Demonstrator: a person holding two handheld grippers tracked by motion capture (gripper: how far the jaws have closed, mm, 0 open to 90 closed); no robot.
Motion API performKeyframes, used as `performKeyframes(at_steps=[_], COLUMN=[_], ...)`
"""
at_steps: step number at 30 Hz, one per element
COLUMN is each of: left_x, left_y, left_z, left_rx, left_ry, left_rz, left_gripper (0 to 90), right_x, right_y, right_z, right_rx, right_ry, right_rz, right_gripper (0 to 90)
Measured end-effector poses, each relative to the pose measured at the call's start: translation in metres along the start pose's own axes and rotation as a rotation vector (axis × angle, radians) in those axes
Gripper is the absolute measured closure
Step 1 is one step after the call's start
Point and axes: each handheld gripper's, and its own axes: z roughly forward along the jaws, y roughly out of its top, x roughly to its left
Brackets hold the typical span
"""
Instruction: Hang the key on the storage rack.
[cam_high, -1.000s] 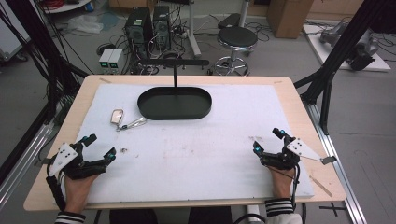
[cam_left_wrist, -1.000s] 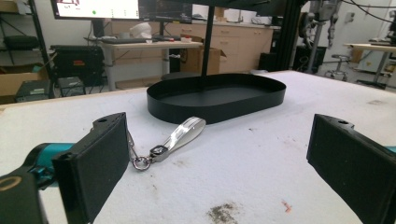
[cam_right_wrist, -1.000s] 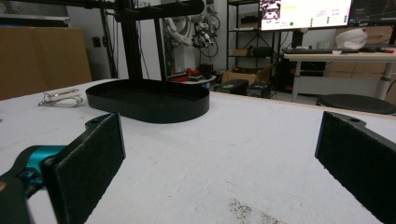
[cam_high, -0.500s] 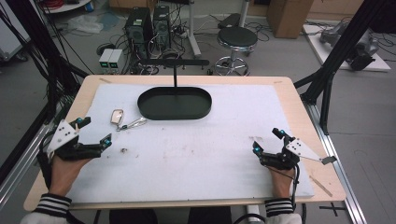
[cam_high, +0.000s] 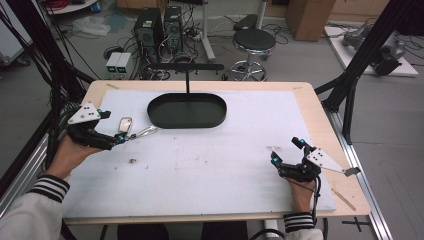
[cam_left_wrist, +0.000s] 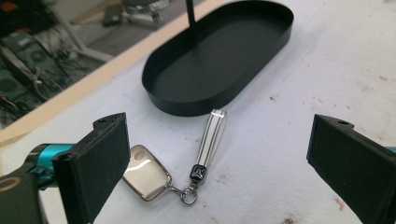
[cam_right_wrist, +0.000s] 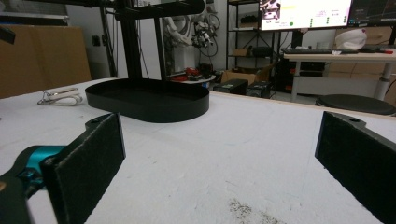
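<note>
Item: key fob (cam_left_wrist: 145, 173) ringed to metal clip (cam_left_wrist: 211, 140). Light, rigid, slick. I rate the fob body best purchase. My left gripper (cam_left_wrist: 219, 163) gapes wide above; right gripper (cam_right_wrist: 219, 168) likewise.

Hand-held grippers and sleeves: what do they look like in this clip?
Each hand-held gripper, left and right, has a black body, two flat black padded jaws, teal accents near the jaws and a grey three-cornered plate on top. A black cable trails from the right one. The person wears light sleeves with black-and-white striped cuffs.
</note>
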Motion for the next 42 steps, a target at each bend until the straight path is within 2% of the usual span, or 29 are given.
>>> performKeyframes(at_steps=[5,8,13,19,21,24,30,32,37,42], left_x=[0.009,0.013,0.021,0.024,0.026,0.028,0.032,0.032,0.03,0.029], left_y=[0.01,0.017,0.026,0.029,0.029,0.027,0.023,0.021,0.017,0.014], left_z=[0.014,0.025,0.042,0.058,0.063,0.072,0.09,0.094,0.105,0.111], left_rx=[0.081,0.133,0.218,0.3,0.343,0.365,0.445,0.458,0.53,0.559], left_ry=[-0.045,-0.056,-0.121,-0.163,-0.183,-0.208,-0.211,-0.212,-0.211,-0.215], left_rz=[0.037,0.073,0.112,0.153,0.162,0.151,0.162,0.156,0.183,0.175], left_gripper=[7.6,8.8,9.4,11.6,12.7,12.7,13.2,13.8,16.7,22.7], right_x=[0.0,0.0,0.0,0.0,0.0,0.0,0.0,0.0,0.0,0.0], right_y=[0.0,0.0,0.0,0.0,0.0,0.0,0.0,0.0,0.0,0.0], right_z=[0.0,0.0,0.0,0.0,0.0,0.0,0.0,0.0,0.0,-0.001], right_rx=[-0.001,0.0,0.0,-0.001,-0.002,-0.006,-0.002,-0.005,-0.005,-0.005], right_ry=[0.002,0.001,0.002,0.002,0.002,0.001,0.0,0.001,0.001,0.001], right_rz=[-0.001,-0.002,-0.005,0.001,-0.001,-0.006,-0.001,-0.006,0.003,0.002], right_gripper=[0.5,0.5,0.5,0.5,0.5,0.5,0.5,0.5,0.5,0.5])
